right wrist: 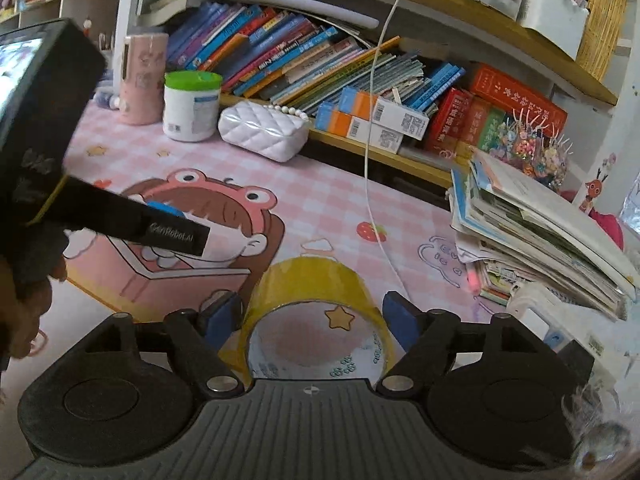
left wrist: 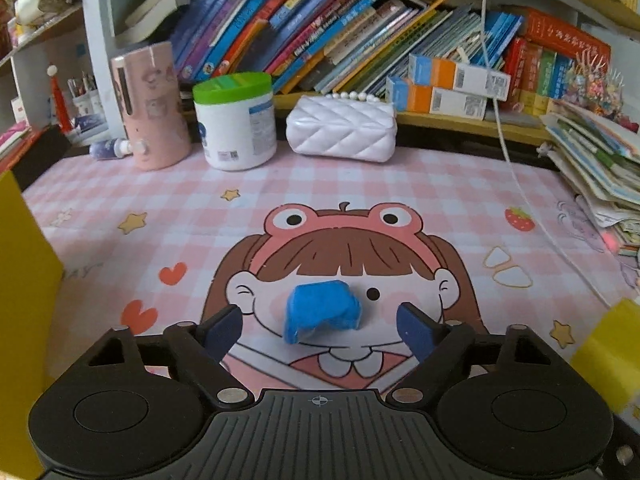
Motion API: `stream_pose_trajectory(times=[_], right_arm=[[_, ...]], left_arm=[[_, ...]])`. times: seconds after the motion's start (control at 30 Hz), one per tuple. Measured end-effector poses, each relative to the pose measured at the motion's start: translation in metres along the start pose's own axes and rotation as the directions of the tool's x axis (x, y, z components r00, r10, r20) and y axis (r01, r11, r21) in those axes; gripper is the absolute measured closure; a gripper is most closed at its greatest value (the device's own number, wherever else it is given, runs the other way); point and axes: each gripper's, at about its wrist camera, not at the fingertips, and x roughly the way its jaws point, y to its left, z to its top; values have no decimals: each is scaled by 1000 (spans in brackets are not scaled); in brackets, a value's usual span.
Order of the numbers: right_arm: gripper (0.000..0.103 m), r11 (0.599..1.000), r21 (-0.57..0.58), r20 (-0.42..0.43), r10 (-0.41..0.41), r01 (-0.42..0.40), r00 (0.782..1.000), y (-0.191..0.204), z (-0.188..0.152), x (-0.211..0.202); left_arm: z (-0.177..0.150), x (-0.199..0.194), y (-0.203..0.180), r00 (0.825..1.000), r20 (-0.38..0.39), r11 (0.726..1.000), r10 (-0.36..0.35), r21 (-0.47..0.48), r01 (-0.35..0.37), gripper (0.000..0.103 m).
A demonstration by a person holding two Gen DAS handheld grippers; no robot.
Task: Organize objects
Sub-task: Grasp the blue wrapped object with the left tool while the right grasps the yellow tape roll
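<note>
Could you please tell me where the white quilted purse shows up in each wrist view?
Left wrist view: white quilted purse sits upper centre, at the mat's far edge below the books.
Right wrist view: it sits upper left of centre, same spot.
Shared landmark: green-lidded white tub, just left of it.

Tabletop (left wrist: 420, 184) covered by pink checked mat with cartoon girl print. On it: blue lump (left wrist: 322, 310) mid-mat; yellow tape roll (right wrist: 316, 312) on its side, near right; far edge, left to right: pink bottle (left wrist: 150, 106), white tub with green lid (left wrist: 236, 120), white quilted purse (left wrist: 342, 128). Stack of books (left wrist: 596, 164) at right.
</note>
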Motion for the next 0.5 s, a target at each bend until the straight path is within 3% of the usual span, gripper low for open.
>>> stream_pose_trajectory(times=[0.23, 0.3, 0.5], right_arm=[[22, 999, 37, -56, -20, 22, 998, -8, -5, 14], [22, 999, 50, -66, -15, 18, 998, -8, -5, 16], [24, 999, 51, -62, -7, 10, 998, -4, -3, 17]], left_arm=[[1, 23, -2, 999, -31, 1000, 15, -13, -15, 46], [2, 23, -2, 1000, -24, 1000, 8, -3, -8, 61], [3, 9, 5, 1000, -19, 1000, 0, -8, 0, 62]])
